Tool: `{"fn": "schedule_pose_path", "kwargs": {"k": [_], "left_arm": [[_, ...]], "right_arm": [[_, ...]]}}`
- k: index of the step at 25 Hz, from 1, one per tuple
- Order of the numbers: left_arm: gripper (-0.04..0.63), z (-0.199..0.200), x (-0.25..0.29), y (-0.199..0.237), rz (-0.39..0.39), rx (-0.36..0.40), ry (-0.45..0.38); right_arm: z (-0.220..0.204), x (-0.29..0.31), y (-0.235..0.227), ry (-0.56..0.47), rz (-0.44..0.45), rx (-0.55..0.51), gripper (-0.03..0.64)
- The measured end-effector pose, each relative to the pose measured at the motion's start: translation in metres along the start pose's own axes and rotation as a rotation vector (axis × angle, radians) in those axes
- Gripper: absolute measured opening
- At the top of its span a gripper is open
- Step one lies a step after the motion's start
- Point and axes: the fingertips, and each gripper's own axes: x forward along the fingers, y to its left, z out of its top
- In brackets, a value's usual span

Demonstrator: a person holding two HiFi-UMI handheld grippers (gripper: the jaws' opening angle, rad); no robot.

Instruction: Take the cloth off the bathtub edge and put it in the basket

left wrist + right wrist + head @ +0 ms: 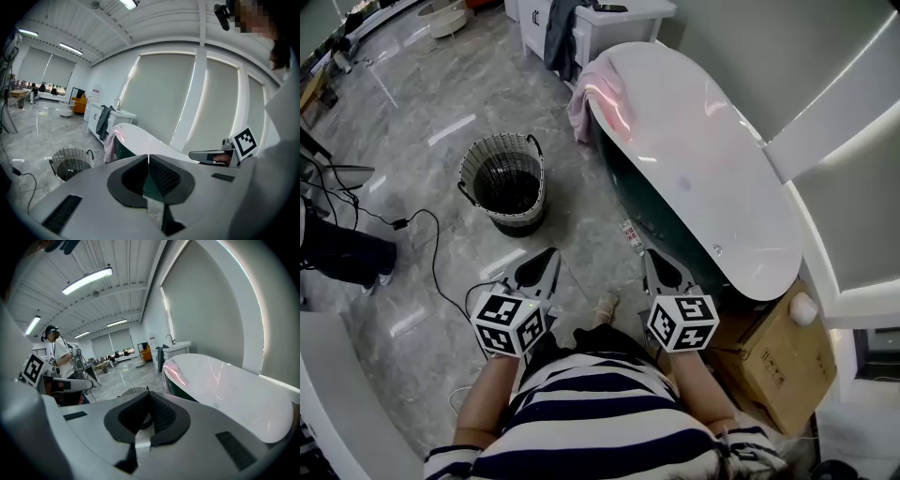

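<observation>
From the head view, the task has hardly begun. The pink cloth (592,98) is draped over the far end of the bathtub (703,159), well ahead of both sets of jaws. The wire basket (502,178) stands on the floor, nearer than the cloth and ahead-left of the left gripper (551,255). The left gripper and the right gripper (649,255) are held side by side, close to the striped torso. The forearms are bent and both grippers are nosed forward and a little down, well apart from cloth and basket alike.

The left gripper view shows its jaws pressed together at the tips with nothing between them. The cloth hangs beyond the tips and to their left, and the basket sits further left and lower. The other gripper shows off to the right of the jaws.

In the right gripper view the jaws are likewise closed and empty. The basket's rim peeks just past the tips, with the cloth beyond them and slightly right, on the tub's edge. A standing person (56,355) is far off to the left.

As I judge it, this is the approach step. The next move calls for closing the gap to the tub's far end, spreading one pair of jaws, and pinching a fold of the hanging cloth — the basket comes only after that.
</observation>
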Motion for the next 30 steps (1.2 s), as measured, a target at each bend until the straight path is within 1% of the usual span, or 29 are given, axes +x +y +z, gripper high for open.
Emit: {"fn": "schedule_pose_path", "kwargs": {"k": [3,8,15,23,30], "left_arm": [[0.023,0.012,0.022,-0.004,-0.008,0.005,0.001],[0.023,0.028,0.059,-0.001,0.011,-0.010,-0.005],[0.022,0.040,0.107,-0.006,0.028,-0.013,0.005],[0.023,0.047,0.135,-0.015,0.040,-0.010,0.005],[0.023,0.057,0.144,-0.009,0.080,-0.005,-0.011]], "right_arm": [[0.011,0.014,-0.014,0.003,0.009,0.003,0.026],[0.029,0.036,-0.038,0.001,0.024,-0.011,0.026],[0.044,0.058,-0.076,0.006,0.031,0.004,0.026],[0.051,0.068,-0.103,0.006,0.048,0.004,0.026],[0.071,0.080,-0.110,-0.031,0.065,-0.058,0.026]]}}
